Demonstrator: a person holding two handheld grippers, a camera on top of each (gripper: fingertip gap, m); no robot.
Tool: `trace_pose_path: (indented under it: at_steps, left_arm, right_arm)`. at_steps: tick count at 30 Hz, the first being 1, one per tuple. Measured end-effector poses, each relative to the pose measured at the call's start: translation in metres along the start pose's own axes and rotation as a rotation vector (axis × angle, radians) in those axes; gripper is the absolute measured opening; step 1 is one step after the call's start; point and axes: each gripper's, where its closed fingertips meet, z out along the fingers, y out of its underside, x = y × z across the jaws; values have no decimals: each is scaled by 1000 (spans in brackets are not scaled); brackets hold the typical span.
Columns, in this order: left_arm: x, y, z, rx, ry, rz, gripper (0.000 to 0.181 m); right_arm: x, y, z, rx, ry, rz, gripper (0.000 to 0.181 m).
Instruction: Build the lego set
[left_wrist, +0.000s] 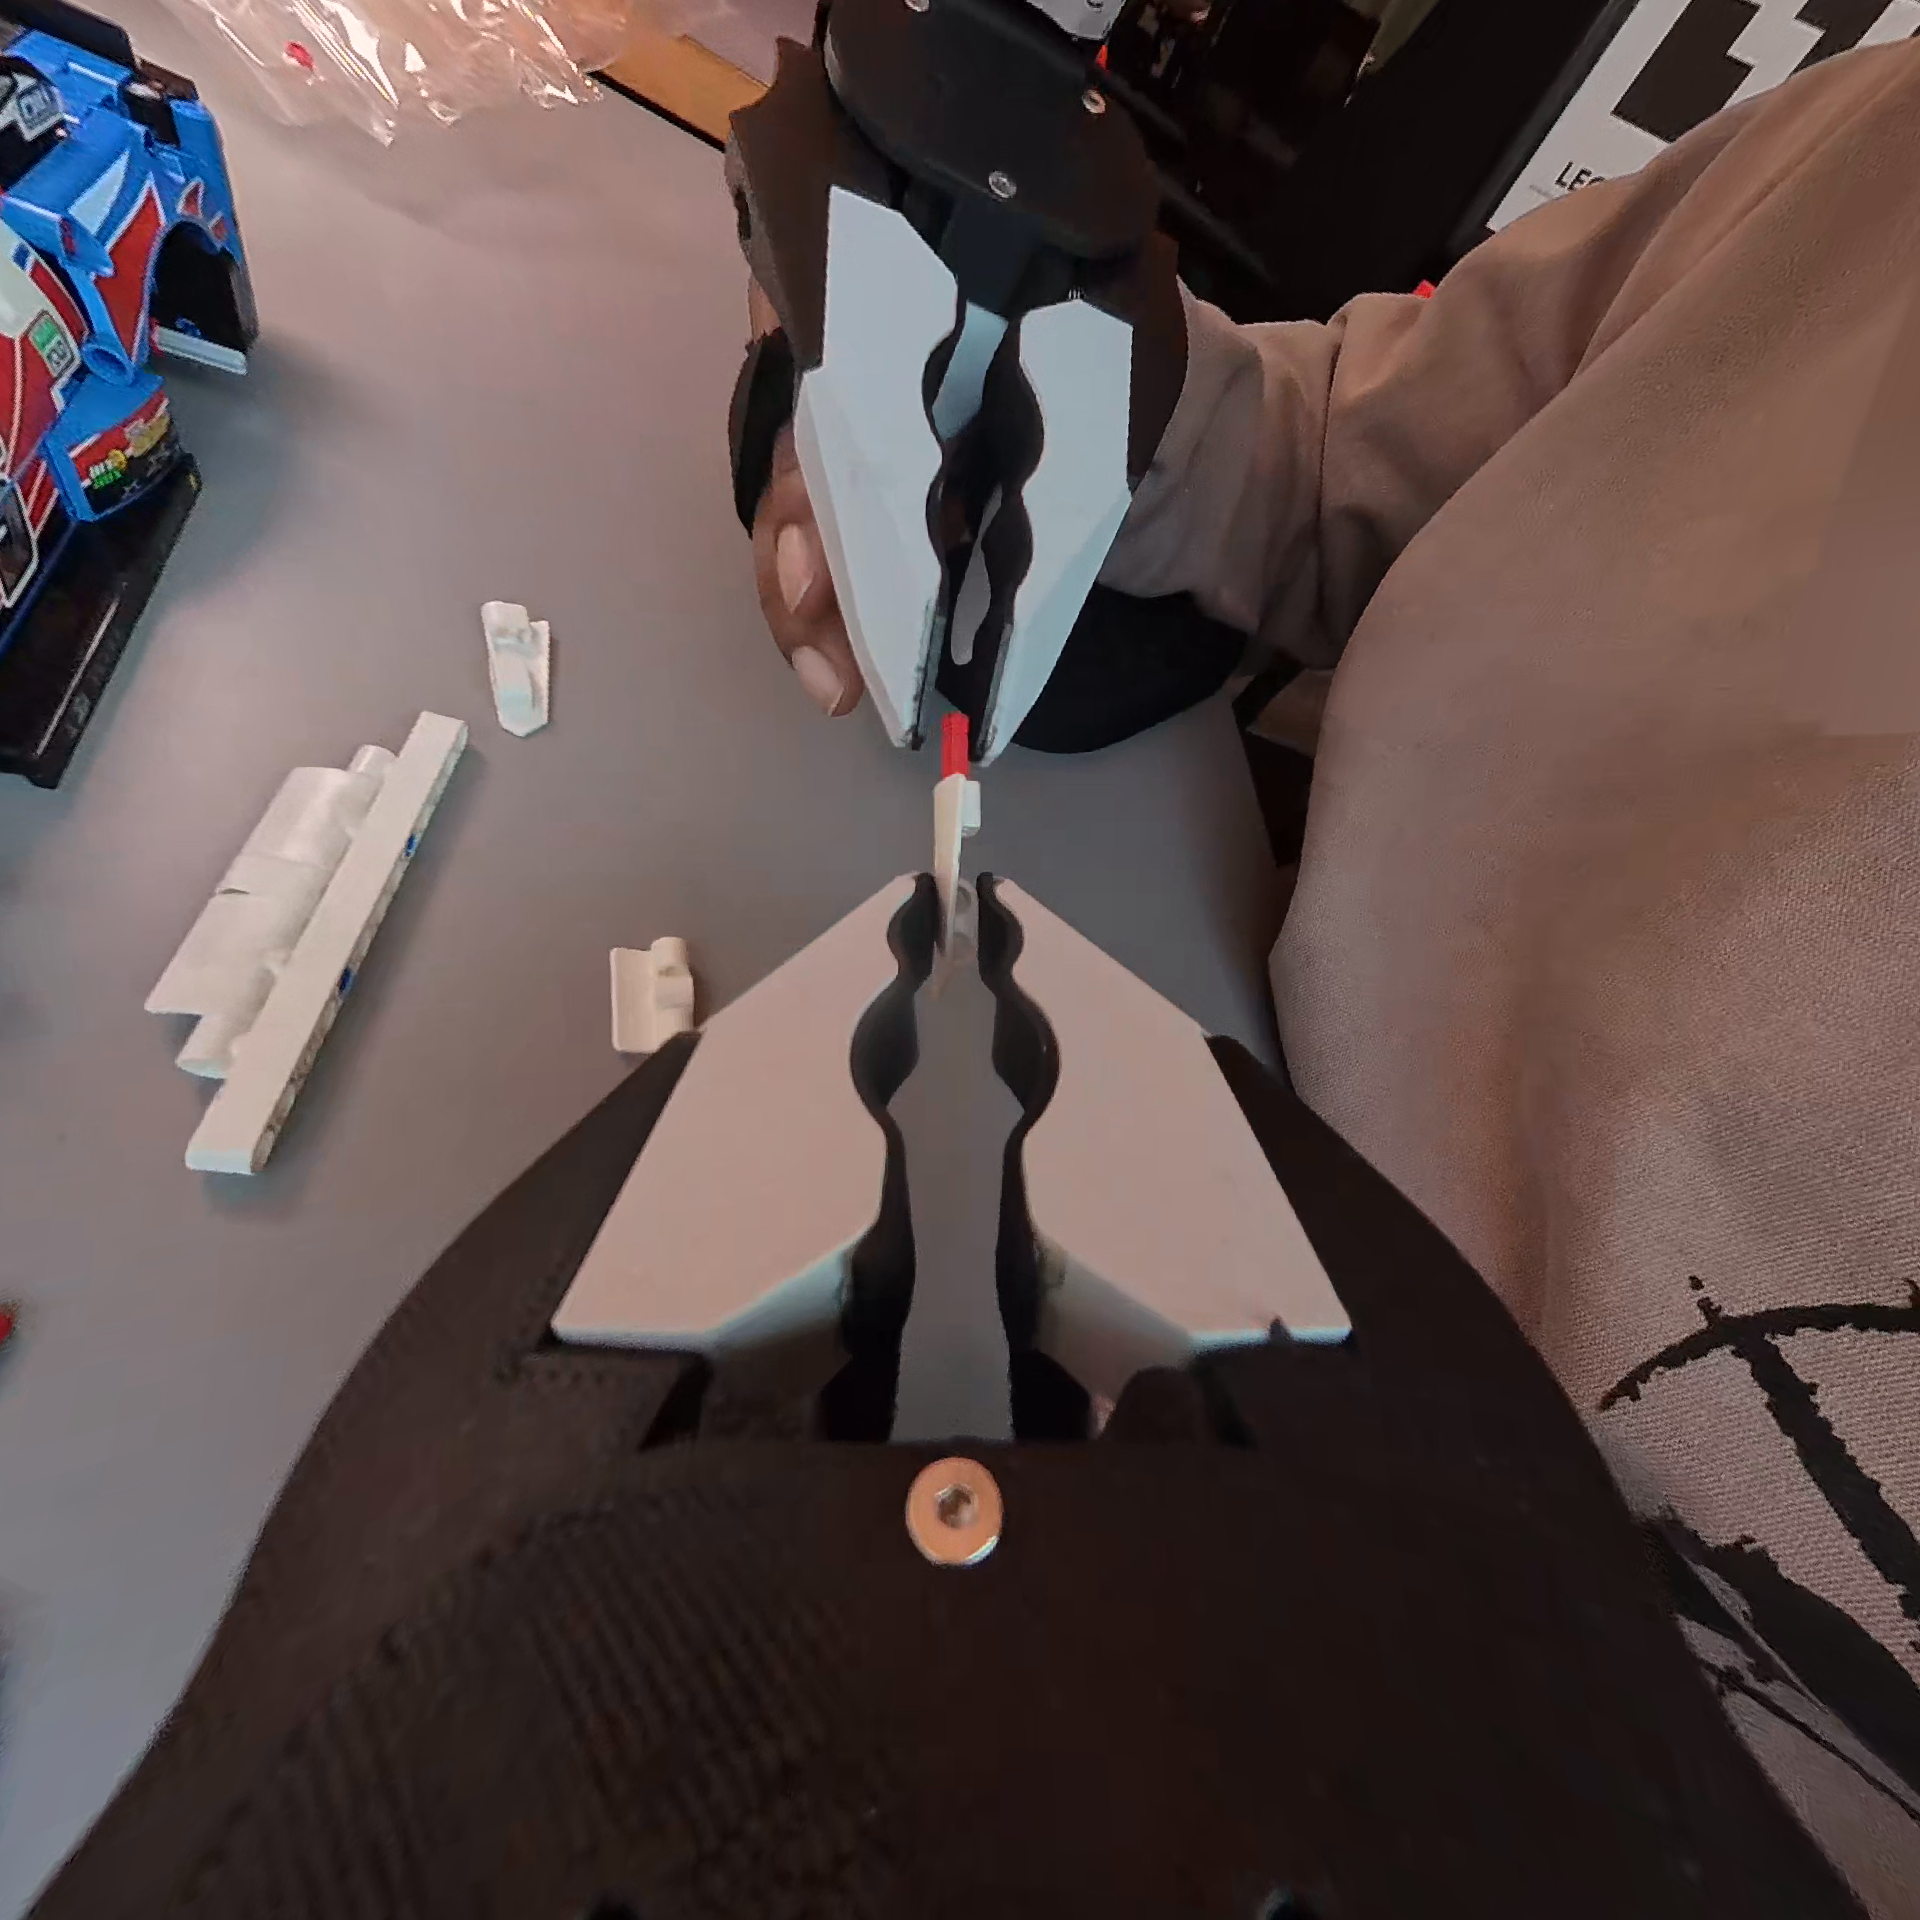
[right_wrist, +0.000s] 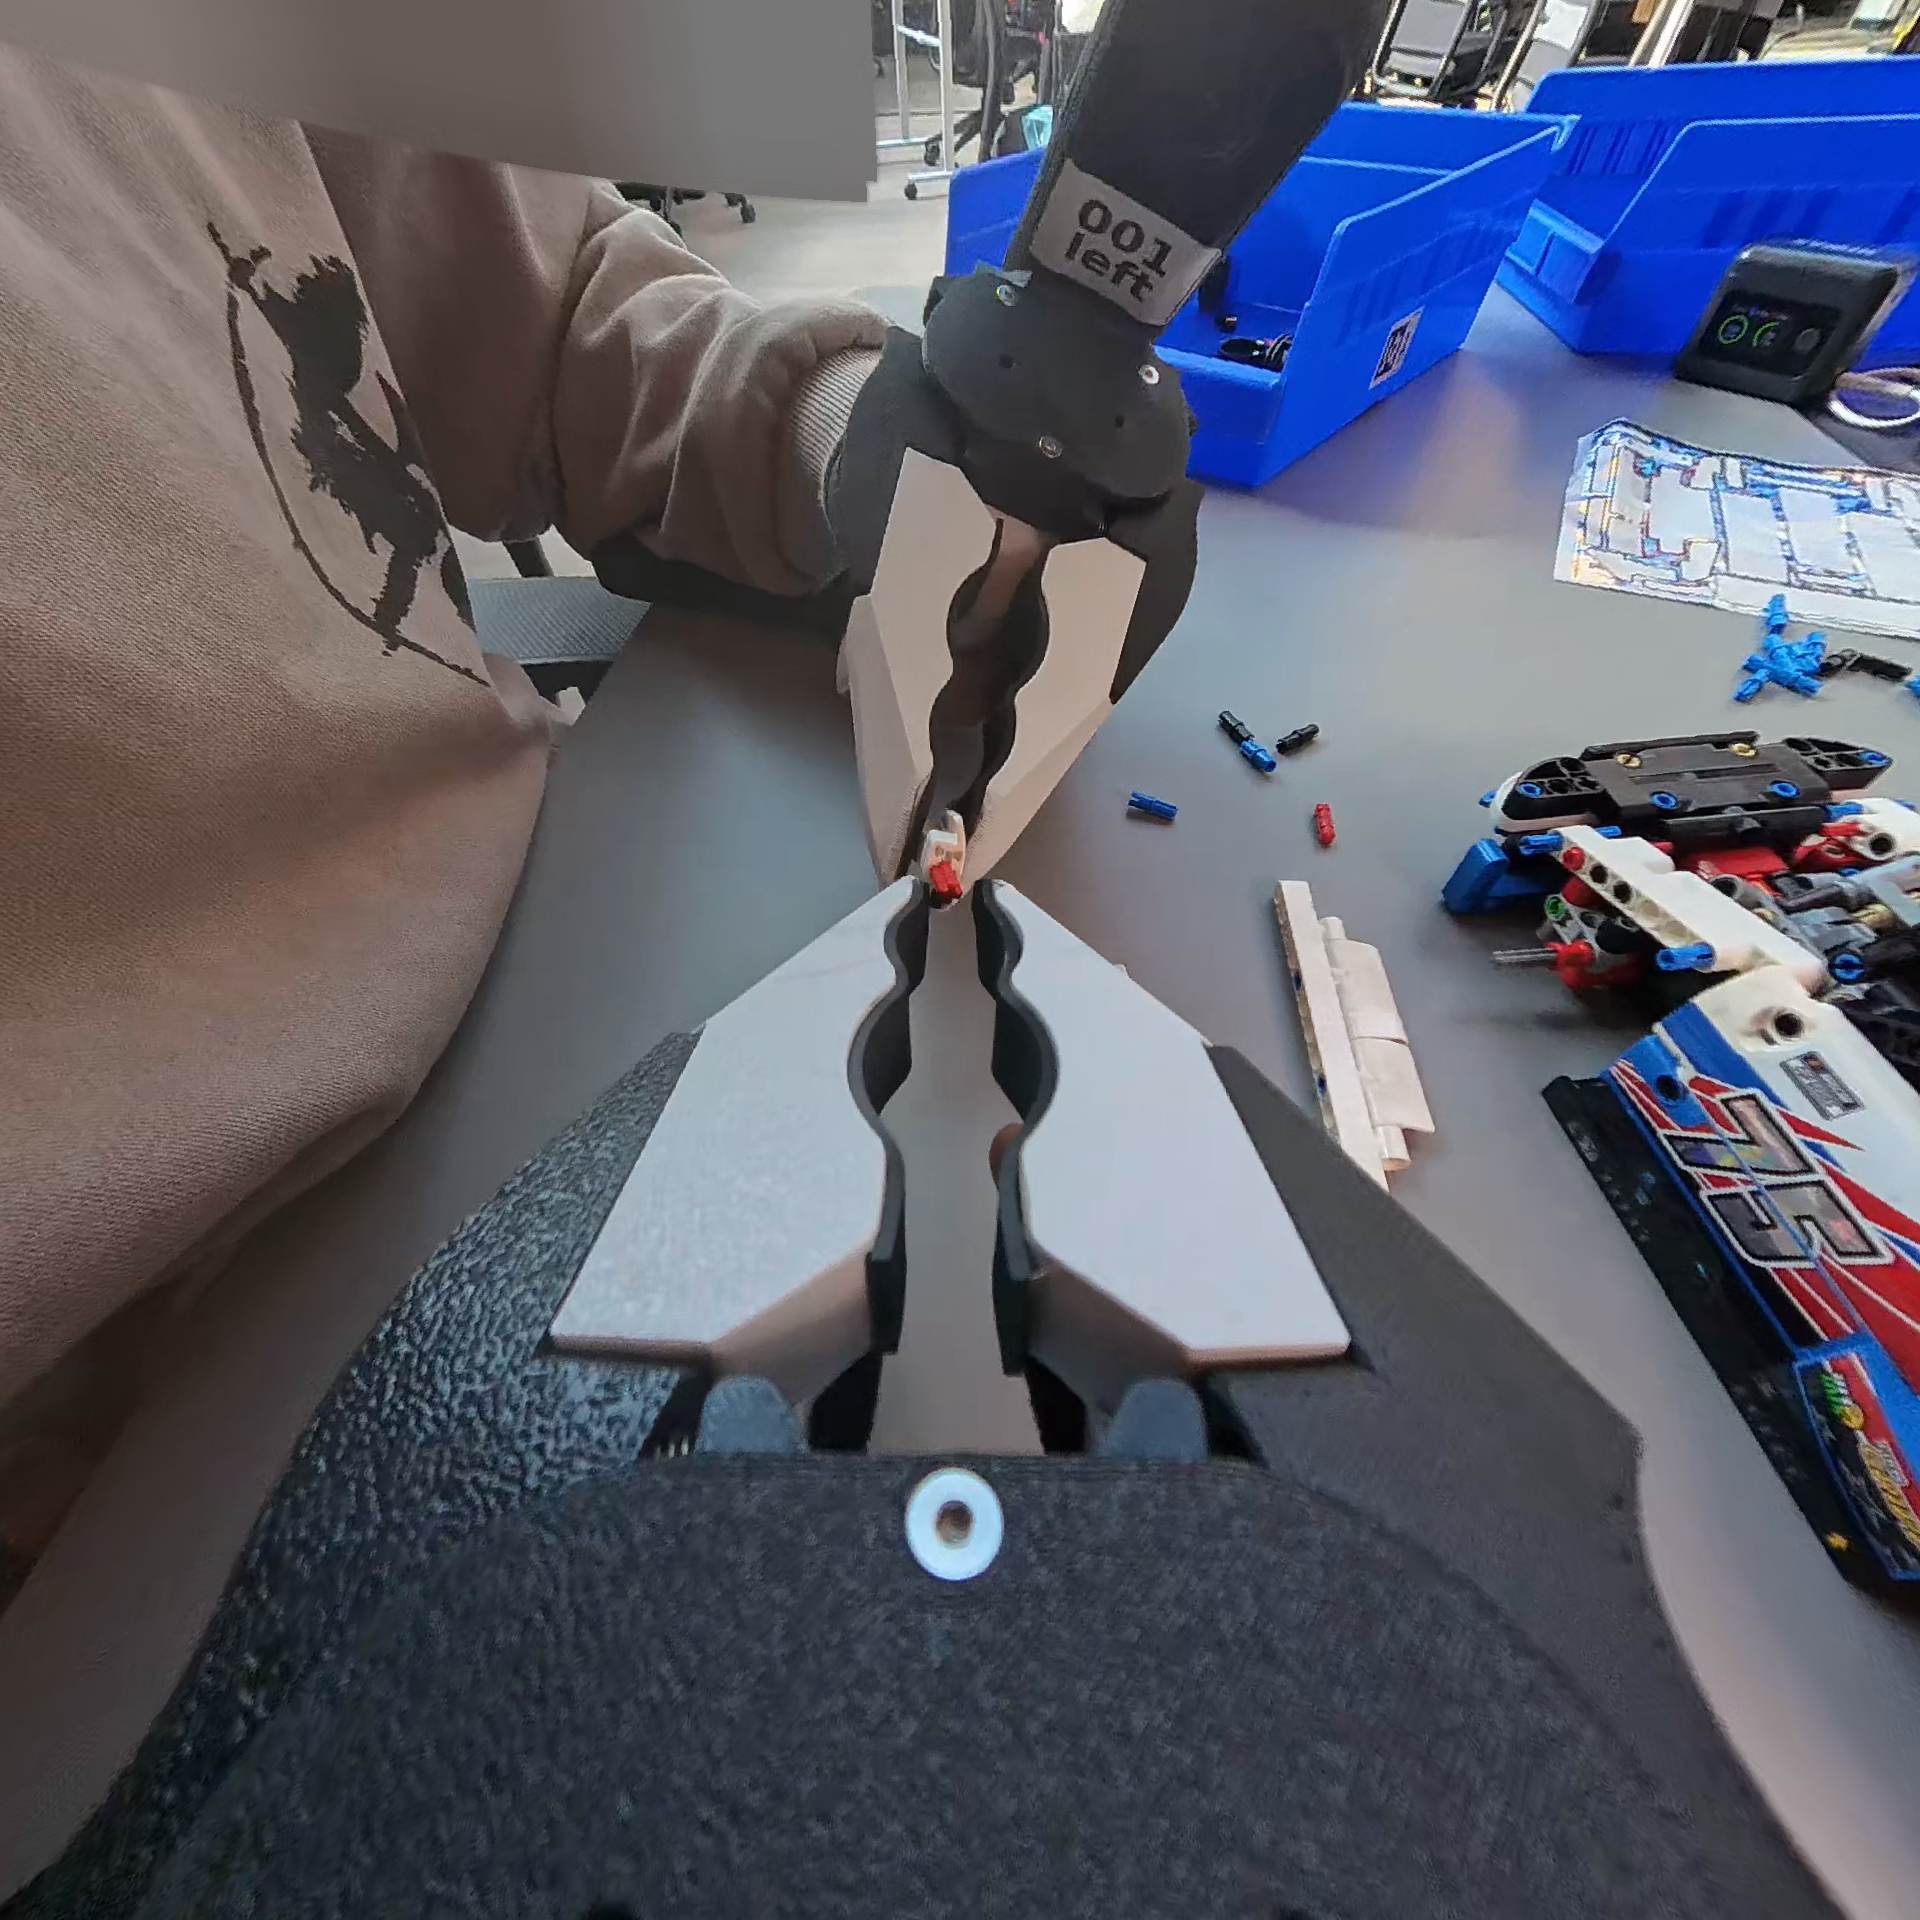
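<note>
Left wrist view: left claw is pinching the near end of a small white piece at its very tips, nearly closed on it. Right claw is facing it from across, tips closed on a red pin that is meeting the white piece's far end. Both are being held in the air above the grey worktop. A long white sub-assembly and two loose white clips are lying to the left, a blue car body beyond.

Right wrist view: right claw is gripping the red pin at its tips; left claw opposite is holding the white piece. The chassis, stickered panel and loose pins are sitting to the right.

Handling, my read: both parts are tiny, light, rigid, smooth plastic, so they are likely to twist or pop out under push force. Best hold is on flat sides, pin kept in line with the hole.
</note>
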Motion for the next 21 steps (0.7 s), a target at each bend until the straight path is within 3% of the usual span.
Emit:
trace_pose_path:
  at_steps: [8,13,21]
  left_arm:
    - [0,7,4,-26,30,-71,6]
    - [-2,26,12,-138,10,-106,5]
    - [-1,33,14,-204,3,-113,4]
  right_arm:
    - [-3,7,5,-40,-25,17,2]
    - [-7,25,12,-160,-38,-17,1]
    - [-11,33,16,-210,-73,5,1]
